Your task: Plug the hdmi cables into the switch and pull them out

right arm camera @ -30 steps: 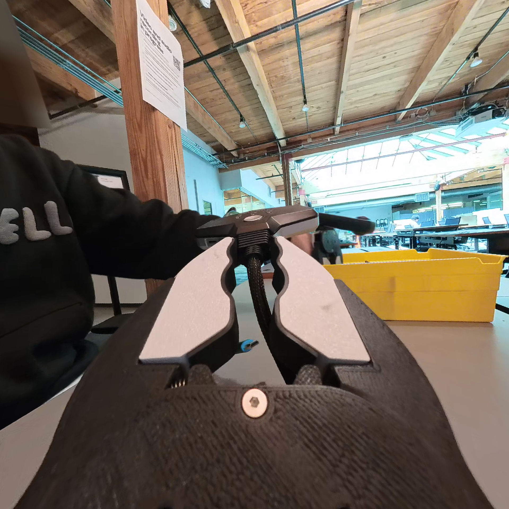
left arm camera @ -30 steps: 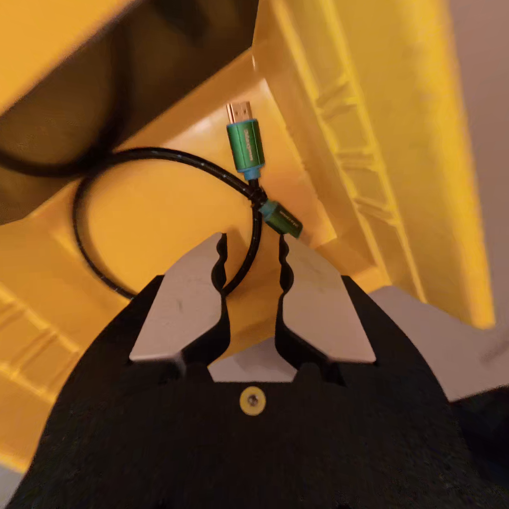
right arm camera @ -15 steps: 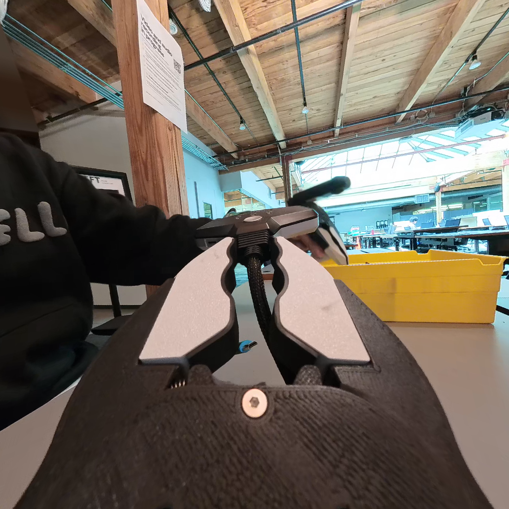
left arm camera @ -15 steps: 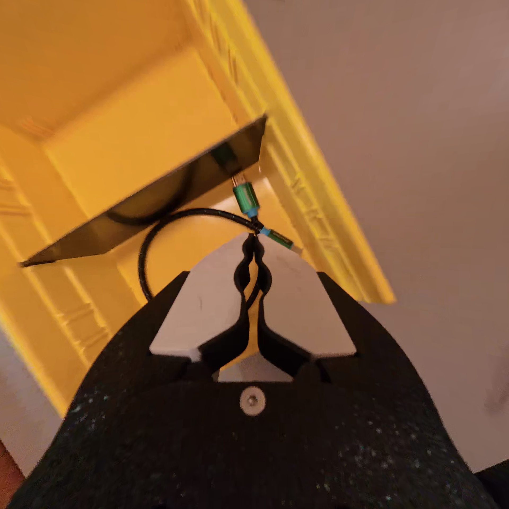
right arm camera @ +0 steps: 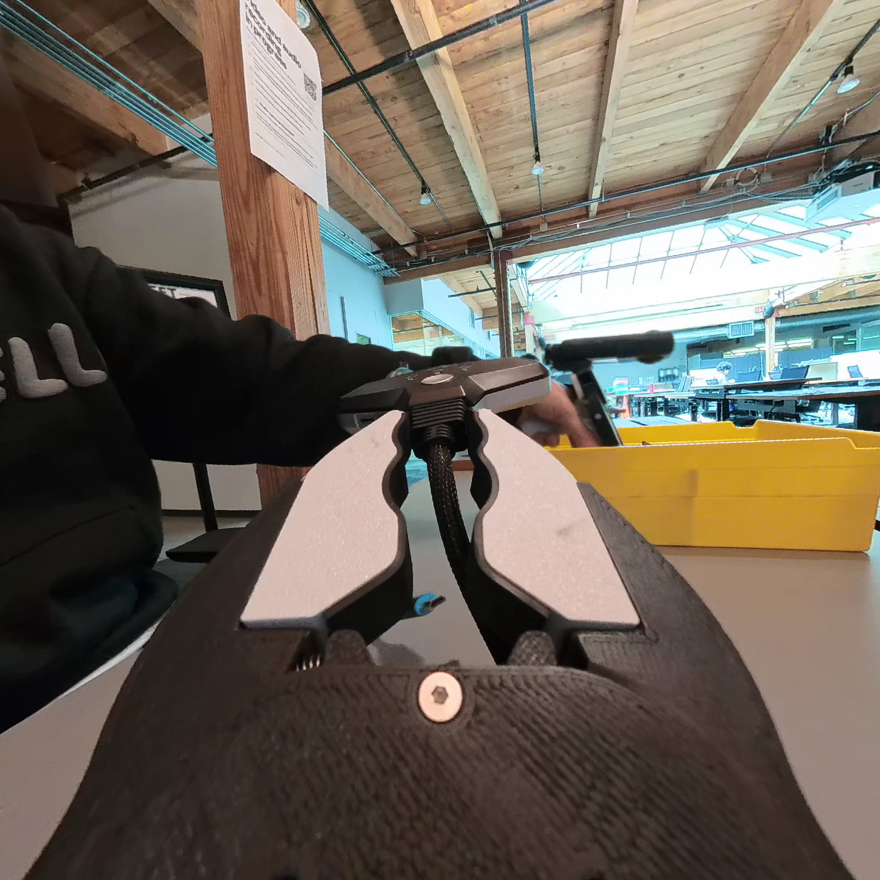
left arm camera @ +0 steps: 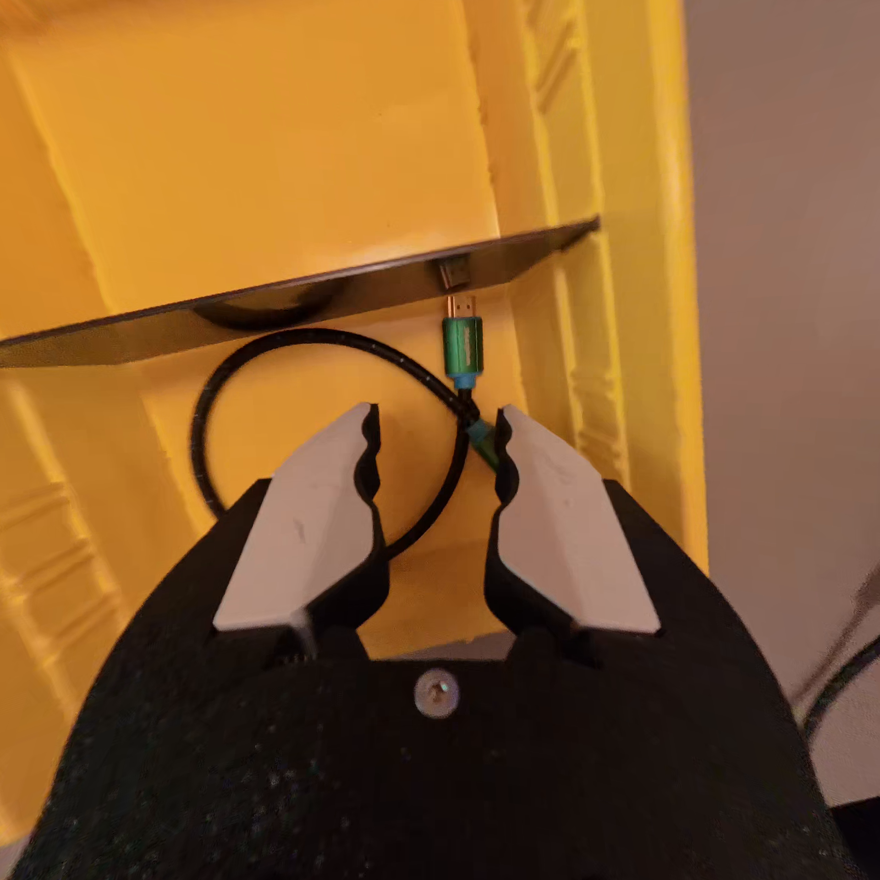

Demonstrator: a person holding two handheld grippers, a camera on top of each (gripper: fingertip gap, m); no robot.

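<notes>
In the left wrist view, a black braided HDMI cable (left arm camera: 205, 428) lies looped on the floor of a yellow bin (left arm camera: 285, 143). One green plug (left arm camera: 463, 347) with a gold tip points at a black divider (left arm camera: 143, 328). The other green plug (left arm camera: 483, 443) lies by my right fingertip. My left gripper (left arm camera: 437, 414) is open just above the loop and holds nothing. In the right wrist view, my right gripper (right arm camera: 438, 424) is shut on the ribbed neck of the black and silver switch (right arm camera: 443, 383), where its braided cable (right arm camera: 447, 500) leaves it.
The yellow bin (right arm camera: 714, 485) stands on the grey table (right arm camera: 785, 666) at the right, with the left gripper (right arm camera: 590, 405) and a hand above it. A person's black sleeve (right arm camera: 190, 381) crosses the left. A blue-ended plug (right arm camera: 426, 604) lies under my right fingers.
My left gripper, nearly shut half a second ago, has opened wide and come closer to the cable in the bin. My right gripper has kept its grip and place.
</notes>
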